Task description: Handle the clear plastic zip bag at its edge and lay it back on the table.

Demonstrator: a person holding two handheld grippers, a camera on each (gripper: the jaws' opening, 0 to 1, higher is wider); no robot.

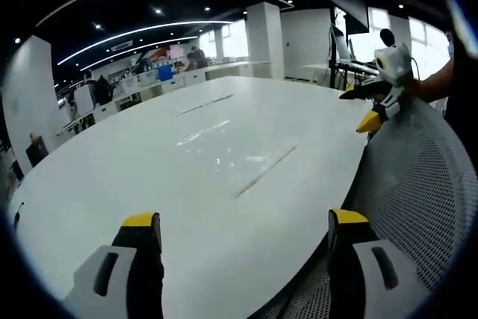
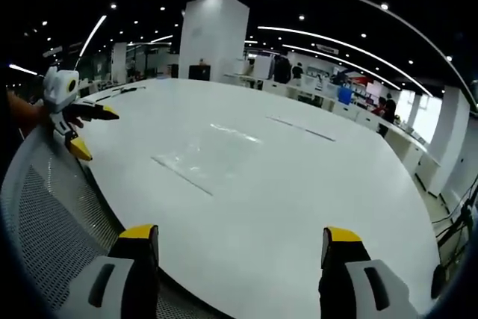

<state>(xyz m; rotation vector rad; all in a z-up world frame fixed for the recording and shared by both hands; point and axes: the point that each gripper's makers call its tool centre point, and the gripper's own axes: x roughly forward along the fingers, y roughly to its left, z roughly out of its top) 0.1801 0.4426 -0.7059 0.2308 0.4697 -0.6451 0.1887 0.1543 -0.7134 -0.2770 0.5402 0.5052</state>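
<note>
The clear plastic zip bag [image 1: 228,151] lies flat on the big white table [image 1: 104,177], its zip edge a thin straight line on the near side. My left gripper [image 1: 245,222] stands open above the table's near edge, short of the bag, holding nothing. In the right gripper view the bag [image 2: 213,158] again lies flat ahead on the table [image 2: 314,207]. My right gripper [image 2: 239,237] is open and apart from the bag. Each gripper appears in the other's view, with jaws spread: the right gripper [image 1: 364,108] and the left gripper [image 2: 93,132].
A grey mesh chair back [image 1: 426,199] stands at the table's near edge, also seen as the chair back [image 2: 52,222]. A narrow slot [image 2: 302,129] runs along the table's middle. White pillars, desks and people are far behind.
</note>
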